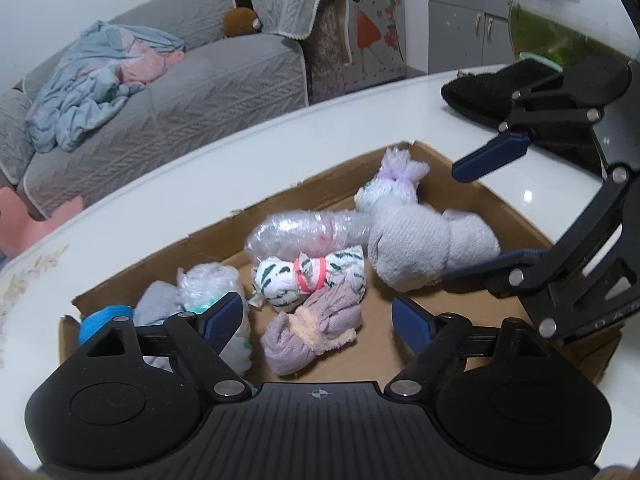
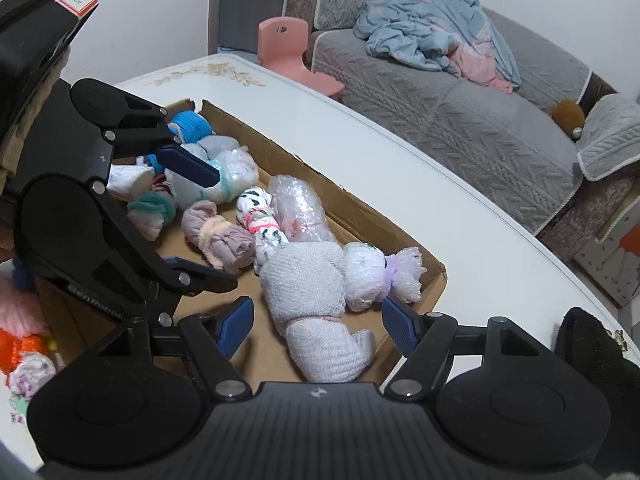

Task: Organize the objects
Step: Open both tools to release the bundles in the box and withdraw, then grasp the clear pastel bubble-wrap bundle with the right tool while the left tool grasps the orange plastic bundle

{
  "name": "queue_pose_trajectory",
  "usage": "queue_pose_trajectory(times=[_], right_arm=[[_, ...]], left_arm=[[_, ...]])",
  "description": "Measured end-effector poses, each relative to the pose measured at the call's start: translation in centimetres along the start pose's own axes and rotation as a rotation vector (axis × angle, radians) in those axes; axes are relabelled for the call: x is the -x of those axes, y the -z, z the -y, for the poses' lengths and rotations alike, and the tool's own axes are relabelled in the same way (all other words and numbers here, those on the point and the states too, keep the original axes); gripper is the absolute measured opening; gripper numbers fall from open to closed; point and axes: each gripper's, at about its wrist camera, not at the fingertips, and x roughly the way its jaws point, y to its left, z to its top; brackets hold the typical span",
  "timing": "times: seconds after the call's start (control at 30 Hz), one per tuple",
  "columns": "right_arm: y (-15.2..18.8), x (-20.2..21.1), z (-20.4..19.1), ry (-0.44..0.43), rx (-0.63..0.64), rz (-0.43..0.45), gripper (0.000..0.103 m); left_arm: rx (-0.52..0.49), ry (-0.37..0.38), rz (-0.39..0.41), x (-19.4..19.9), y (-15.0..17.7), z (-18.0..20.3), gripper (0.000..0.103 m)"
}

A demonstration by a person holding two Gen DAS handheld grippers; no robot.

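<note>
A shallow cardboard box [image 1: 280, 204] on the white table [image 1: 160, 208] holds several rolled sock bundles. My left gripper [image 1: 318, 320] stands open over a mauve bundle [image 1: 296, 348], which lies between its fingers with neither pad touching it. In the right wrist view the mauve bundle [image 2: 218, 236] again lies within the left gripper [image 2: 226, 230]. My right gripper [image 2: 318, 326] is open around a grey knitted bundle [image 2: 308, 280], with gaps on both sides. A green-striped white bundle [image 1: 308, 276] with a pink band and a bubble-wrapped roll [image 1: 304, 232] lie between the two.
A bubble-wrapped bundle tied in purple [image 2: 380, 276] sits in the box's far corner. More bundles, one blue [image 2: 192, 126], fill its other end. Loose pink and orange bundles [image 2: 20, 320] lie outside it. A fishbowl [image 1: 560, 20] and black cloth [image 1: 488, 92] stand beyond; behind is a sofa [image 2: 460, 120].
</note>
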Motion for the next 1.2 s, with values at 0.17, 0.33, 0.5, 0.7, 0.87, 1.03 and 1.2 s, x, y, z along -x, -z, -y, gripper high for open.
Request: queue_pose_trajectory(times=[0.17, 0.33, 0.5, 0.7, 0.87, 1.03, 1.2], right_arm=[[0.0, 1.8, -0.8, 0.011, 0.009, 0.031, 0.071], [0.4, 4.9, -2.1, 0.025, -0.006, 0.09, 0.075], [2.0, 8.5, -4.7, 0.019, -0.016, 0.172, 0.081], [5.3, 11.2, -9.0, -0.051, -0.029, 0.258, 0.084], [7.5, 8.9, -12.2, -0.128, -0.048, 0.259, 0.086], [8.5, 5.2, -13.9, -0.203, -0.027, 0.232, 0.086], [8.3, 2.9, -14.2, -0.206, 0.054, 0.212, 0.089]], left_arm=[[-0.005, -0.008, 0.039, 2.3, -0.3, 0.2, 0.087], [0.028, -0.012, 0.107, 6.0, 0.4, -0.4, 0.088], [0.075, -0.036, 0.18, 10.9, 3.9, -1.4, 0.092], [0.155, -0.056, 0.232, 15.1, 10.8, -1.2, 0.097], [0.25, -0.043, 0.195, 14.7, 14.9, -1.0, 0.097], [0.302, -0.015, 0.167, 13.9, 16.8, -1.3, 0.097], [0.359, 0.01, 0.171, 13.7, 17.7, -2.0, 0.097]])
